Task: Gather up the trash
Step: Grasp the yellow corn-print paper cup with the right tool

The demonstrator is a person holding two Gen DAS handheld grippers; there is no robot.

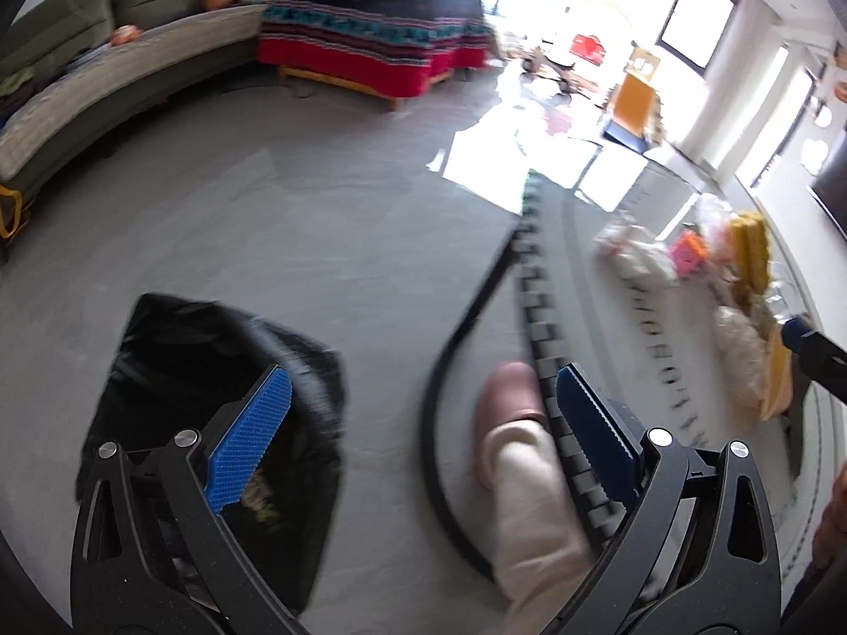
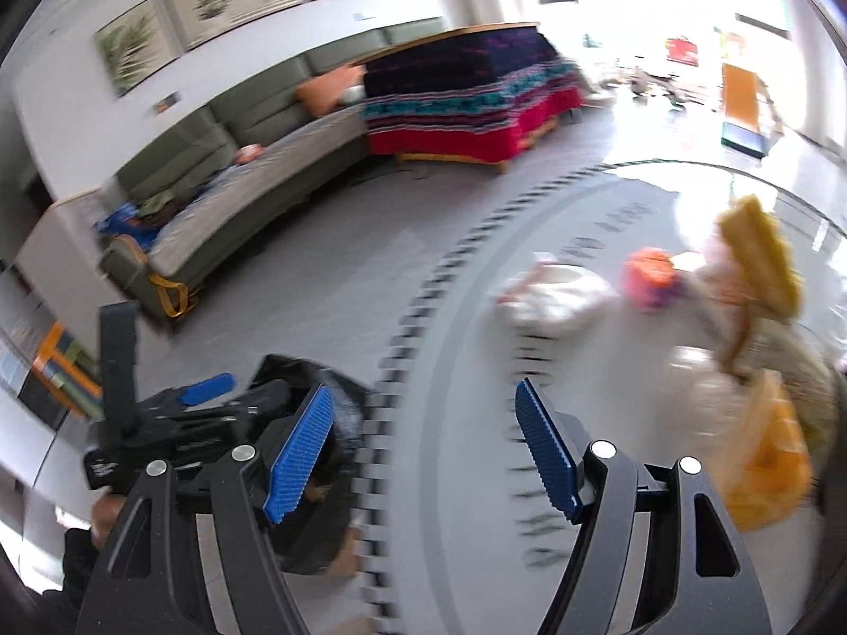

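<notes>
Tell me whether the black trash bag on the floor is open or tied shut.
Open: the black trash bag lies on the floor with its mouth gaping, and some rubbish shows inside it below the left hand-held gripper.

Your left gripper and right gripper both point steeply down with jaws wide apart and empty, left one visible at 9 o'clock of the right.

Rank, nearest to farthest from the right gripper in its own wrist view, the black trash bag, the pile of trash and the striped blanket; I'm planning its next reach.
From the right gripper:
1. Black trash bag, lower left by the left finger.
2. Pile of trash, right, farther along the floor.
3. Striped blanket, far across the room, top centre.
</notes>
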